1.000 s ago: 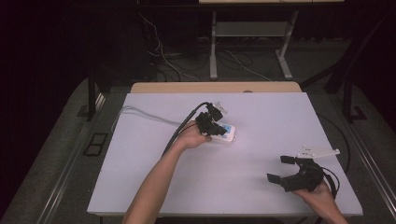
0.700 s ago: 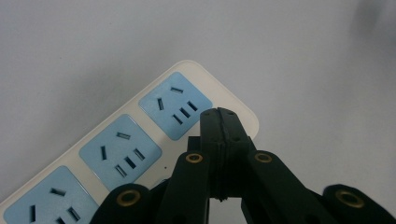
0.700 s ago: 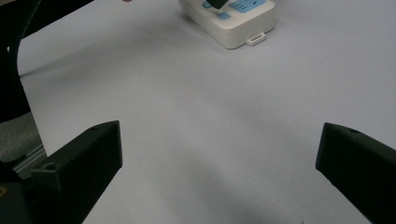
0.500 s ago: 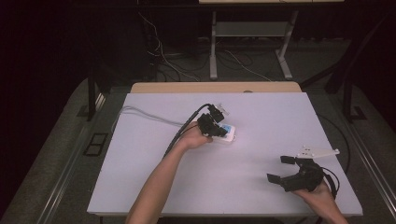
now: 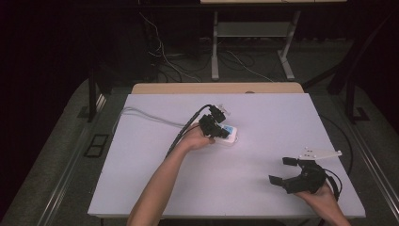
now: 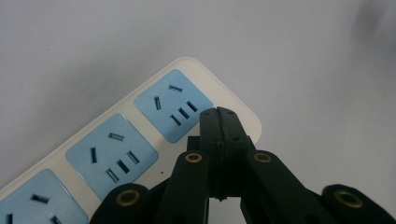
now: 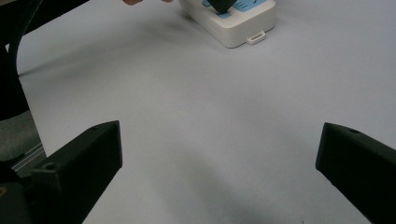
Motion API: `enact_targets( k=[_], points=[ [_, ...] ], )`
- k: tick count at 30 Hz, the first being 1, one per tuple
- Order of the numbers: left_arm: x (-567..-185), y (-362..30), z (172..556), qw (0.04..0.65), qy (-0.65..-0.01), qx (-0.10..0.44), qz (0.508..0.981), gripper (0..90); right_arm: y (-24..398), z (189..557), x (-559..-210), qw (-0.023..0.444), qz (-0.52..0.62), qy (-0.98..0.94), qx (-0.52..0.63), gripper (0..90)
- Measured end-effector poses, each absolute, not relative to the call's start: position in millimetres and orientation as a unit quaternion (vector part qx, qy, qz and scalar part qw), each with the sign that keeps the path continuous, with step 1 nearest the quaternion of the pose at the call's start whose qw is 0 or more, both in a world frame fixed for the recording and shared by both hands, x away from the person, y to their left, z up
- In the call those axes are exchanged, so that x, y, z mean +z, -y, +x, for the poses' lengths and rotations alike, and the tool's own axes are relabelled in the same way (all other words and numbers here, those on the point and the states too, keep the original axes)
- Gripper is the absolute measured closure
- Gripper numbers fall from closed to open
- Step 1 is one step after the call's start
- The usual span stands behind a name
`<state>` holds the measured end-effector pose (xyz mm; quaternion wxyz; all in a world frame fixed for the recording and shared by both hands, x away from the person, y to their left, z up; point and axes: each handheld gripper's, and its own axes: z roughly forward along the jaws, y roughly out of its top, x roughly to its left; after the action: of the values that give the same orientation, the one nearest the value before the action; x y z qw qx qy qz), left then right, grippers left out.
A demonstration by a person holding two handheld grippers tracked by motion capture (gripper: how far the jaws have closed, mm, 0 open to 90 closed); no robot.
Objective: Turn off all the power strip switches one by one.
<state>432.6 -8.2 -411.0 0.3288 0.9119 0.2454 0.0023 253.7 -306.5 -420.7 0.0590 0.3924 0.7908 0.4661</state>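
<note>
A white power strip (image 5: 229, 135) with blue socket faces (image 6: 173, 106) lies near the middle of the table. My left gripper (image 5: 217, 128) is over it, jaws pressed together with nothing between them; the tips (image 6: 218, 117) hover at the end socket's edge. My right gripper (image 5: 287, 173) rests at the table's front right, jaws wide apart and empty. In the right gripper view the strip (image 7: 233, 21) lies far ahead, its end tab toward me.
The strip's white cord (image 5: 141, 114) runs to the table's left back edge. A grey plate (image 5: 320, 153) sticks out beside the right gripper. The table (image 5: 263, 113) is pale and bare around the strip. Cables and a stand's legs lie on the floor behind.
</note>
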Motion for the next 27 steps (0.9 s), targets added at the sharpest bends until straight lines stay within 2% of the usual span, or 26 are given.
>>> enact_targets(
  k=[27],
  points=[
    [-410.2,11.8,428.8,0.319,-0.246,0.02,0.915,89.6,306.1,253.7,-420.6,0.058,0.392,-0.791,0.466,0.4]
  ],
)
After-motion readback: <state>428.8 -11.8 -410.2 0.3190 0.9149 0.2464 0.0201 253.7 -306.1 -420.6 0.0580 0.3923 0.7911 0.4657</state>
